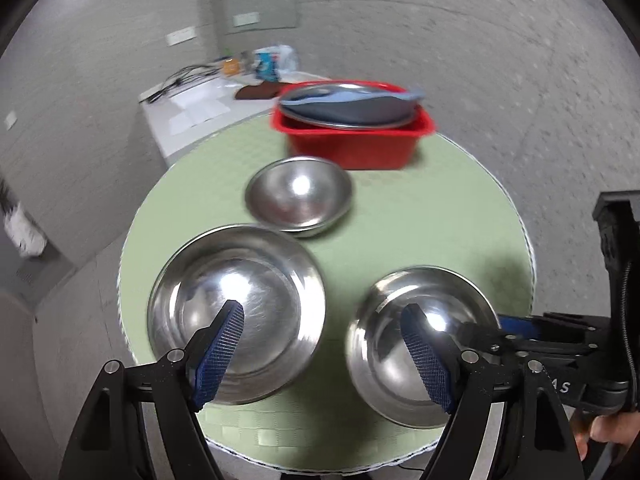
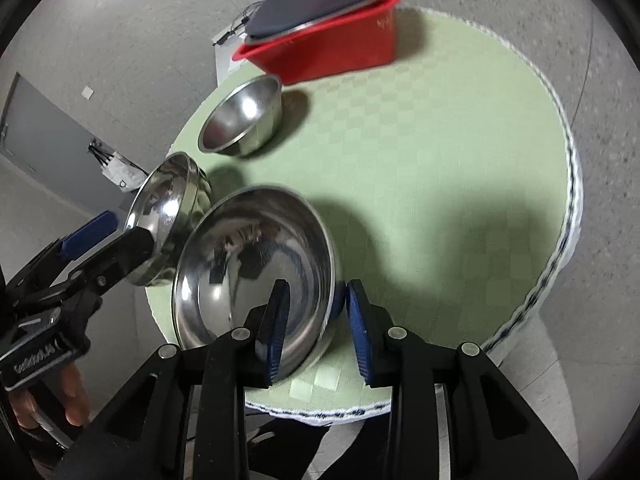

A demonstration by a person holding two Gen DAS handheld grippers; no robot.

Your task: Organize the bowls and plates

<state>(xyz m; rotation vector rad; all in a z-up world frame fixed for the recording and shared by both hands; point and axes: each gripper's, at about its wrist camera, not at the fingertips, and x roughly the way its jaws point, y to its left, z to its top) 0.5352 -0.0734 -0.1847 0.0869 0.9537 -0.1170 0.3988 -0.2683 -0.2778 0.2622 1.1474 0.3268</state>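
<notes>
Three steel bowls sit on a round green table (image 1: 420, 208). The large bowl (image 1: 236, 312) is near left, a mid bowl (image 1: 416, 344) near right, a small bowl (image 1: 298, 196) behind them. My left gripper (image 1: 322, 356) is open above the gap between the two near bowls. My right gripper (image 2: 318, 328) straddles the rim of the mid bowl (image 2: 256, 268), one finger inside and one outside, with a gap still showing. The large bowl (image 2: 166, 208) appears tilted in the right wrist view, beside the left gripper's fingers (image 2: 120, 252). The small bowl (image 2: 242, 116) stands behind.
A red tub (image 1: 352, 136) at the table's far side holds plates, a grey-blue one (image 1: 348, 100) on top; it also shows in the right wrist view (image 2: 332, 48). A white side table (image 1: 192, 112) with cables and bags stands behind. Grey floor surrounds the table.
</notes>
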